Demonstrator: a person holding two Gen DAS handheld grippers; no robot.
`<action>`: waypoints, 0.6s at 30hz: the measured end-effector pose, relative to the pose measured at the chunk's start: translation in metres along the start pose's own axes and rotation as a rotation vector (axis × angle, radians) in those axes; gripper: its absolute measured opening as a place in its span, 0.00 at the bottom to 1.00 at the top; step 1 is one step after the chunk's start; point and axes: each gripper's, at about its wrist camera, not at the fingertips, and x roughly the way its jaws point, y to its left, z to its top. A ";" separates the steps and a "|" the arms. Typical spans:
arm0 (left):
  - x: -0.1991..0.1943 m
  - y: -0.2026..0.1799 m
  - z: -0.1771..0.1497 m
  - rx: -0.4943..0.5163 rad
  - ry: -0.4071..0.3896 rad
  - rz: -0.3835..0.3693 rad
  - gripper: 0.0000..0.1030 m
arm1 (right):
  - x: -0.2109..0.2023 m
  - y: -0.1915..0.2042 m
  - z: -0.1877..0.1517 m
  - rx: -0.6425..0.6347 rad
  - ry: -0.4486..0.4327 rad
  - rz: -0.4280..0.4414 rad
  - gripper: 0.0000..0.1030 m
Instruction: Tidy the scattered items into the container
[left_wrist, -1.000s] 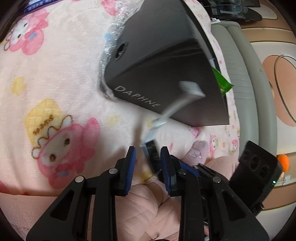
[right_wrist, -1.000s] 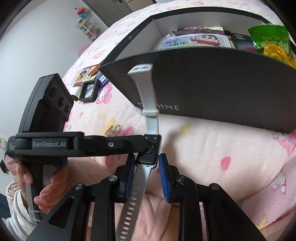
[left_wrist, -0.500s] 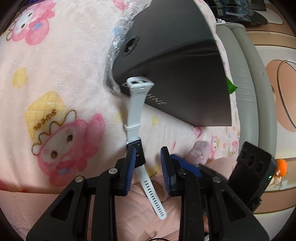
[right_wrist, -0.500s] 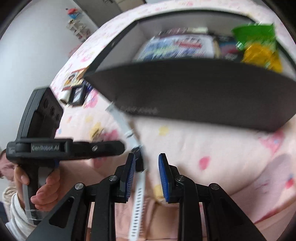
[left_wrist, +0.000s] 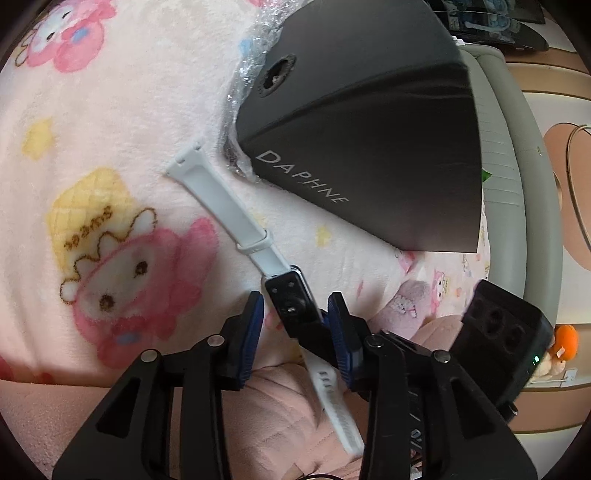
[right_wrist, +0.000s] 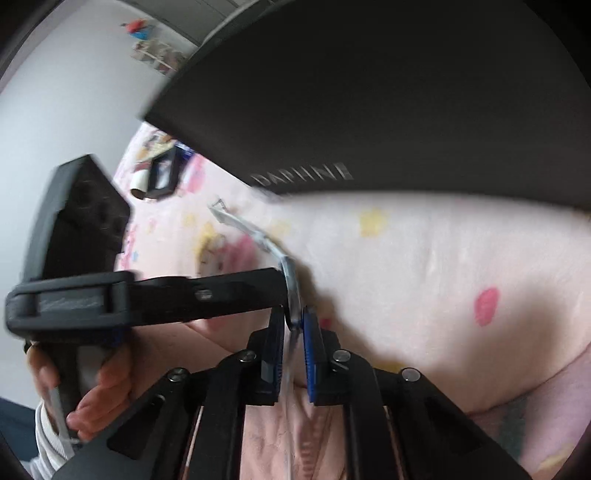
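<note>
**White-strapped watch pinched beside the black box**

White strap trailing, the smartwatch (left_wrist: 291, 299) lies on my pink blanket (left_wrist: 110, 110), just in front of the black box (left_wrist: 369, 129). My right gripper (right_wrist: 293, 325) is closed on its body. My left gripper (left_wrist: 295, 314) stands open around it, gripping nothing.

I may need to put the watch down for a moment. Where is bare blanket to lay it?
The blanket lies open left of the black box, around the cartoon prints. The right wrist view shows another bare stretch below the box front. It is crowded at the box's near corner, where the watch strap and bubble wrap meet, and between both grippers.
</note>
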 end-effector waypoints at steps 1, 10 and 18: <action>0.001 0.000 0.000 0.003 0.001 0.009 0.36 | -0.004 0.002 -0.001 -0.015 -0.008 -0.004 0.07; 0.000 0.000 -0.001 0.002 -0.028 0.017 0.28 | -0.009 0.020 -0.008 -0.092 -0.010 -0.005 0.07; 0.005 0.002 0.000 -0.014 -0.013 0.006 0.28 | -0.020 0.027 -0.015 -0.170 -0.025 -0.038 0.07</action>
